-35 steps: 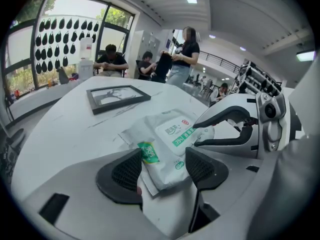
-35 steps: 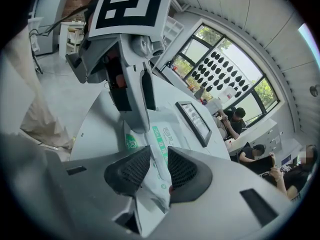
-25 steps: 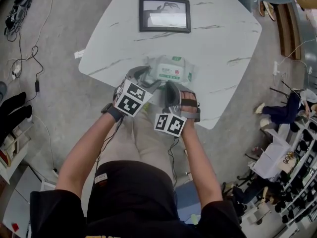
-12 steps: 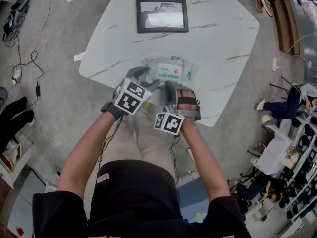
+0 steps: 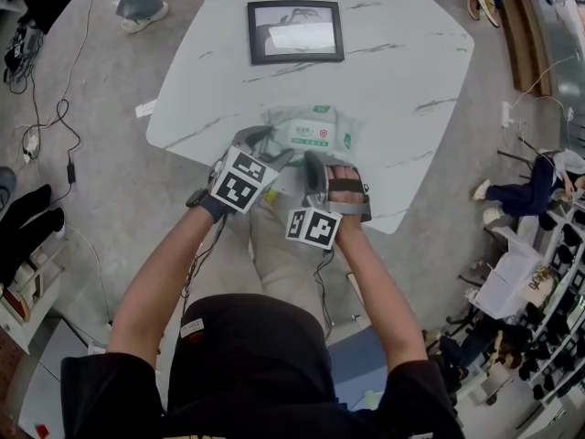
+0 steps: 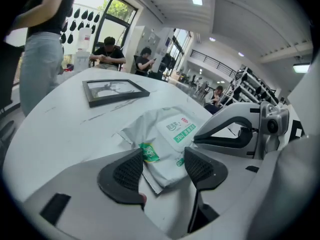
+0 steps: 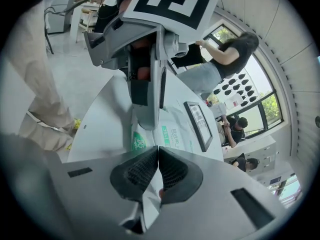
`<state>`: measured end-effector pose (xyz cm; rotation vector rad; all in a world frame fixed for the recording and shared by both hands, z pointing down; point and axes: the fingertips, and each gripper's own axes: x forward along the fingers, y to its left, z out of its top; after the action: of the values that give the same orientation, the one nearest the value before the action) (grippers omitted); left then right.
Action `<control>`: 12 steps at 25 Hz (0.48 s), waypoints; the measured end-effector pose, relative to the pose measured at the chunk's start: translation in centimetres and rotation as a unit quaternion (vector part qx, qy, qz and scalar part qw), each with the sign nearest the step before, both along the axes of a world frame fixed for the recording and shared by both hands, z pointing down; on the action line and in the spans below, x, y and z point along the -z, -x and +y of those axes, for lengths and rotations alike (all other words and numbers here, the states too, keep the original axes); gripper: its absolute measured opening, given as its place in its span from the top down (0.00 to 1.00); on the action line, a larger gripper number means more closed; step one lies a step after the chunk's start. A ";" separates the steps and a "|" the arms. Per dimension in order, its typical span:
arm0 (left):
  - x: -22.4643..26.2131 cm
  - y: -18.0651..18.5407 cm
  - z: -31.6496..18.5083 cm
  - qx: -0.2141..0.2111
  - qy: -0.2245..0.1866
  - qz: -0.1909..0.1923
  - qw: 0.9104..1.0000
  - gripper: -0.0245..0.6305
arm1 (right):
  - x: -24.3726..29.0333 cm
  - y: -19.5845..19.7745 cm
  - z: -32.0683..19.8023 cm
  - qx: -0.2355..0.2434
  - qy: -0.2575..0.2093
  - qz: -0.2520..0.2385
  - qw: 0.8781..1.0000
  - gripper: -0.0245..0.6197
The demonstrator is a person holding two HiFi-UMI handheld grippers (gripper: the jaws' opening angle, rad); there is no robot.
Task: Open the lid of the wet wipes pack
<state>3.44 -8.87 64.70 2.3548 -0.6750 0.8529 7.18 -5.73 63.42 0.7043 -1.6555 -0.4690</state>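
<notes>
Two grippers are in use, one per hand, both held over the near edge of the table (image 5: 402,71) and angled downward. The left gripper (image 6: 164,156) has its jaws apart; the near corner of the pack (image 6: 170,134) lies in the gap between the two pads, and neither pad presses on it. The right gripper (image 7: 158,159) has its jaws together, pinched on a thin white flap of the pack's wrapper at its near end. The two grippers sit just beside each other, the left one slightly farther forward. There is one pack, a soft white pouch with green print, lying flat near the table's near edge; its lid (image 6: 182,129) is one flat white label on the top face and lies closed. Well beyond the pack, near the far side, lies one frame (image 5: 295,31), dark-edged and flat on the tabletop. The table is one white slab with grey marble veining and rounded corners. Around it is a grey floor with cables (image 5: 55,108) trailing at the left. The room is a bright open hall with large windows, ceiling strip lights and shelving at the right. One person (image 6: 45,39) stands by the far side of the table, and two people (image 6: 107,51) sit by the windows.
</notes>
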 end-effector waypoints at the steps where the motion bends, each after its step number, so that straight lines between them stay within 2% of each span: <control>1: 0.0 0.0 0.0 -0.001 0.000 0.000 1.000 0.54 | 0.0 0.0 0.0 0.000 0.003 -0.001 1.000 0.95; 6: 0.1 0.0 0.1 -0.003 -0.001 0.000 1.000 0.54 | 0.2 0.0 0.1 0.005 0.016 -0.004 1.000 0.95; 12: 0.1 0.1 0.1 -0.005 -0.002 -0.001 1.000 0.54 | 1.2 0.1 0.0 0.008 0.011 -0.010 1.000 0.95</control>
<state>3.38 -8.74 64.60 2.3629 -0.6675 0.8579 7.12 -5.74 62.19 0.6818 -1.6841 -0.4572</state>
